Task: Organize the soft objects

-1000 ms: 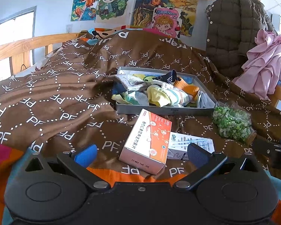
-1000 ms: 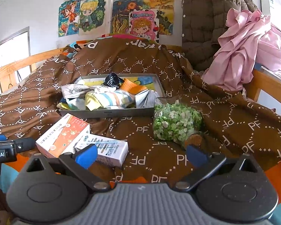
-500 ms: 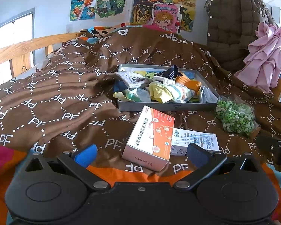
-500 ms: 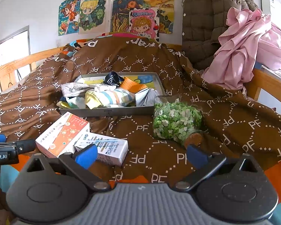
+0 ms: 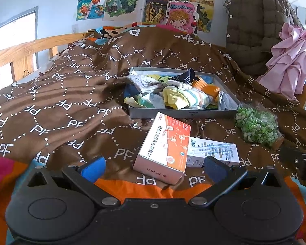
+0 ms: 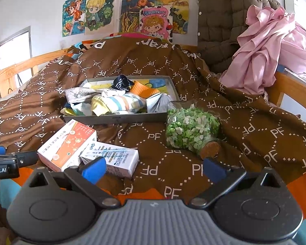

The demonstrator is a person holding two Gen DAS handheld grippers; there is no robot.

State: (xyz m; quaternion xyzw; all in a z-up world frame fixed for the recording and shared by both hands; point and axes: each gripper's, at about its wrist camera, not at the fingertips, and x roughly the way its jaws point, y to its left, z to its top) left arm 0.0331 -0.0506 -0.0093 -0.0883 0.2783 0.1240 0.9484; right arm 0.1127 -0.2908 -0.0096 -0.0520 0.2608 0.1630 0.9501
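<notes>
Socks [image 5: 178,96] and other small soft garments lie heaped in a shallow grey tray [image 5: 183,113] that rests on a brown quilt [image 5: 71,106] printed with white "PF" letters; a yellow-cuffed striped sock [image 6: 116,104] sits at the tray's near edge, a grey sock [image 5: 144,83] spills over its left rim, a dark navy sock [image 6: 121,82] and an orange piece [image 5: 206,85] lie toward its far side; just in front of the tray, toward the cameras, an orange-and-white medicine box [image 5: 165,147] stands tilted, touching a white-and-blue box [image 6: 112,158] beside it; at the tray's near right corner a clear glass jar [image 6: 190,130] of green and white pieces lies on its side, its cork stopper [image 6: 211,152] pointing toward the cameras; behind the tray, beyond the rise of the quilt, cartoon posters [image 6: 120,12] cover the wall, and to the tray's far right a brown padded coat [image 5: 259,26] hangs beside a crumpled pink garment [image 6: 275,49]; a wooden bed rail [image 5: 20,51] runs along the far left of the tray; the left gripper [image 5: 153,166] is spread wide and empty, with the medicine box standing ahead between its blue pads; the right gripper [image 6: 153,168] is likewise released, holding nothing, well short of the tray.
</notes>
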